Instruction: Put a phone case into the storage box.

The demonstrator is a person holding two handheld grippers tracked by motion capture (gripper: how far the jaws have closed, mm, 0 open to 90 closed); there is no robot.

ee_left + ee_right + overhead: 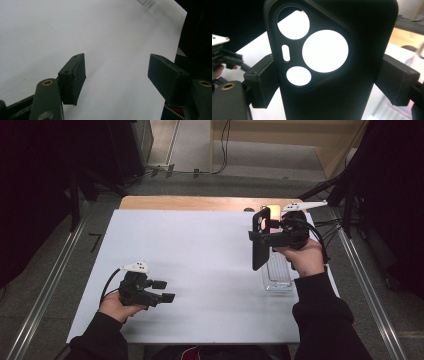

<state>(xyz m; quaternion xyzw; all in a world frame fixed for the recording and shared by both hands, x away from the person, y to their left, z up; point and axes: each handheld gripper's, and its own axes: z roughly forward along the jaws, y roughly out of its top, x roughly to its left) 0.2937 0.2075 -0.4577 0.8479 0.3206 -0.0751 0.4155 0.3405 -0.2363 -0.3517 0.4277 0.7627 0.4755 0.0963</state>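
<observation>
A black phone case (260,257) with round camera cut-outs hangs upright above the right side of the table. My right gripper (260,236) is shut on it, one pad on each long edge. In the right gripper view the case (362,37) stands between the two pads, and the gripper (329,82) clamps it just below the cut-outs. My left gripper (165,290) rests low at the front left of the white sheet, held in a hand. Its jaws stand wide apart, and the left gripper (117,75) has nothing between them but the bare sheet.
A clear plastic tray (278,275) lies on the white sheet (200,260) right under the held case. A strip of wooden tabletop (200,202) shows at the far edge. Cables and dark stands run along the floor at the right.
</observation>
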